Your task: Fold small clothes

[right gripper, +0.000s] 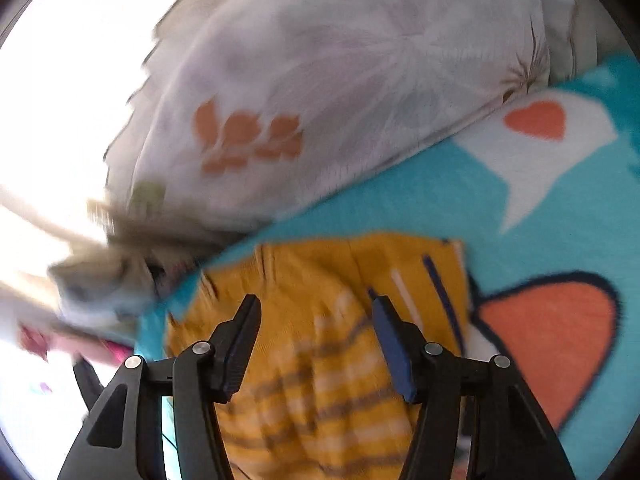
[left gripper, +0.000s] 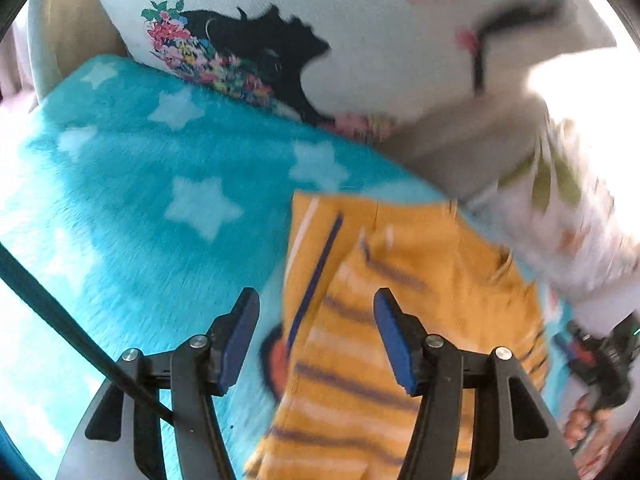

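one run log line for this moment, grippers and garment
left gripper: jaws open, empty | right gripper: jaws open, empty | yellow striped garment: partly folded on blue star blanket

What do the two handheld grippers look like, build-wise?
Both match: the left gripper and right gripper have black angular linkage arms with silver pivot pins, and tapered black fingers faced with blue pads. A thin black cable crosses the left one's view.

Turquoise star blanket (left gripper: 132,184), printed pillows (left gripper: 360,40)
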